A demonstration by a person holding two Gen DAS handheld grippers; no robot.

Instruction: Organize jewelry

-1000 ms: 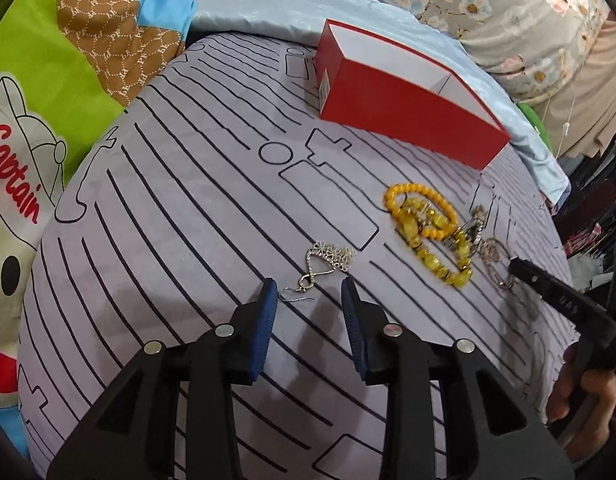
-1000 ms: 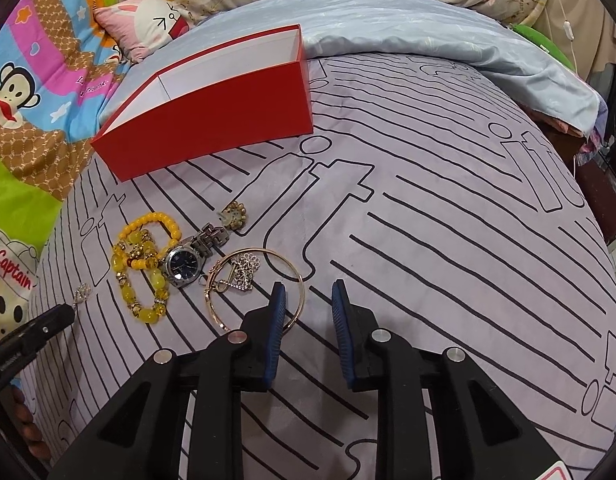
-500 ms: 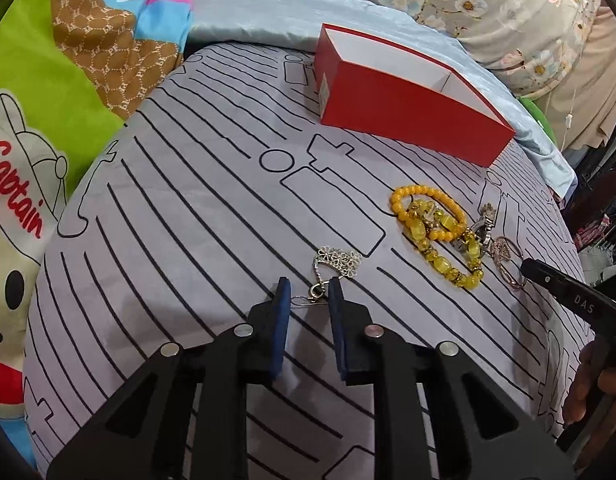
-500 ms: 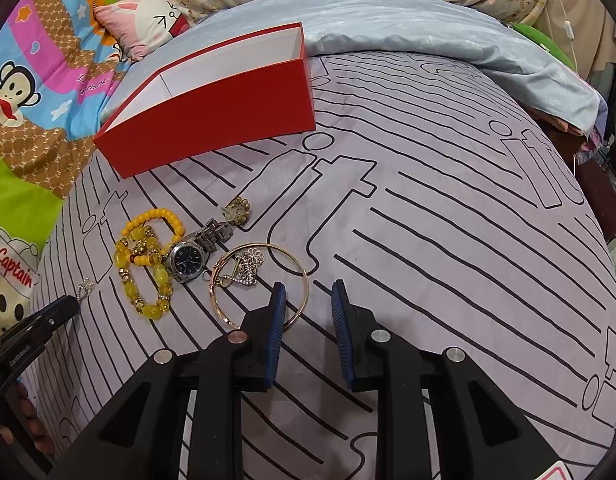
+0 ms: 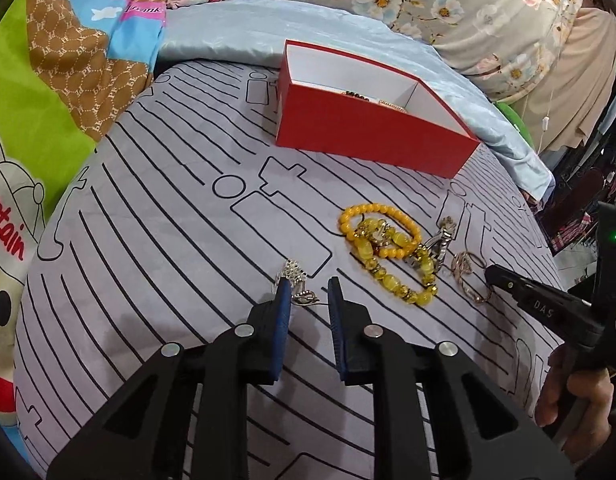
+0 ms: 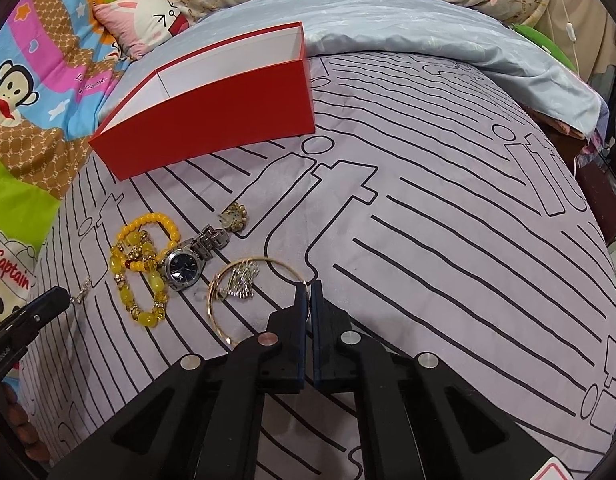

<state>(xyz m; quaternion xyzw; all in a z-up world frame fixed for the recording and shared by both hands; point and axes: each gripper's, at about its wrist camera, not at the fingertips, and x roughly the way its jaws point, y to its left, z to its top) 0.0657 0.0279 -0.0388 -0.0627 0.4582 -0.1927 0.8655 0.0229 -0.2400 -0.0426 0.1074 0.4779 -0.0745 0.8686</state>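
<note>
A silver earring (image 5: 297, 285) lies on the grey lined sheet, between the tips of my left gripper (image 5: 308, 290), whose jaws stand a little apart around it. My right gripper (image 6: 308, 292) is shut on the rim of a thin gold bangle (image 6: 244, 280), which rings a silver pendant (image 6: 241, 283). Yellow bead bracelets (image 6: 142, 264), a steel watch (image 6: 184, 266) and a small brooch (image 6: 235, 215) lie to the left. The red box (image 5: 372, 128) stands behind, with small items inside.
The grey lined sheet (image 6: 448, 220) covers a rounded bed. A light blue quilt (image 6: 408, 20) and cartoon bedding (image 6: 36, 80) lie beyond the red box (image 6: 212, 108). The bed drops off at the right edge.
My left gripper closed in over the earring, then its jaws widened a little. My right gripper moved onto the bangle's rim and shut on it.
</note>
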